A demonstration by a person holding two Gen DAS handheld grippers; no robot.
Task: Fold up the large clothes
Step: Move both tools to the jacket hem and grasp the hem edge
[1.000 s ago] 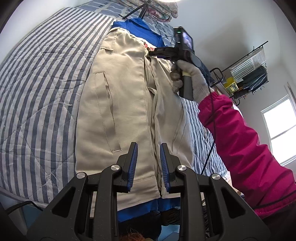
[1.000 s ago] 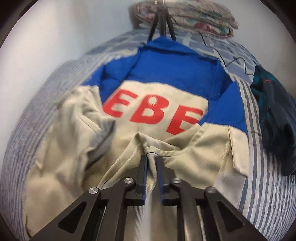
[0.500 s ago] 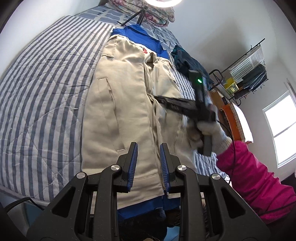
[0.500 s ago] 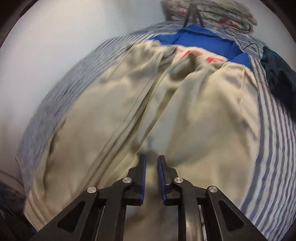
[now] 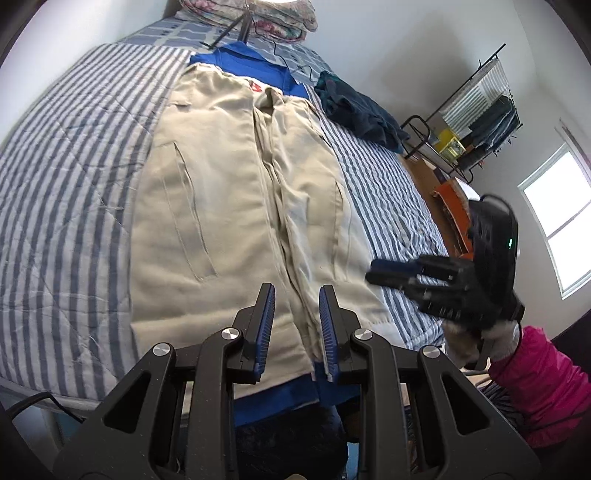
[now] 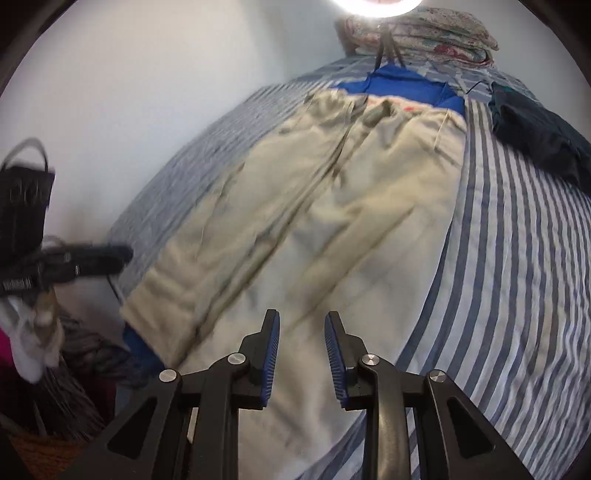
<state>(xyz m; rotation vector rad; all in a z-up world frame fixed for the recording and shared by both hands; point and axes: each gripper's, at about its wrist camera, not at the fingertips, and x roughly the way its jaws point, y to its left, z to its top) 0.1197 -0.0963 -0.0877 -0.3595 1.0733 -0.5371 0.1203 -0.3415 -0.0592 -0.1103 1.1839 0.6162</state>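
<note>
A large beige jacket point(image 5: 221, 192) with blue lining and collar lies spread lengthwise on the striped bed, both front panels closed toward the middle seam. It also shows in the right wrist view point(image 6: 332, 206), blurred. My left gripper point(image 5: 295, 306) is open and empty, hovering over the jacket's near hem by the seam. My right gripper point(image 6: 301, 336) is open and empty above the jacket's near right part. It appears in the left wrist view point(image 5: 391, 275) at the bed's right edge, and the left one in the right wrist view point(image 6: 107, 254).
The striped quilt point(image 5: 66, 192) covers the bed. A dark green garment point(image 5: 354, 110) lies at the far right. Folded floral bedding point(image 6: 424, 33) and a tripod point(image 5: 240, 29) stand at the head. A metal rack point(image 5: 476, 110) and an orange box point(image 5: 452, 206) are beside the bed.
My right gripper drew back from the jacket's collar to the near right edge and opened from nearly closed. The far fabric now lies flat. My left gripper stayed open near the hem.
</note>
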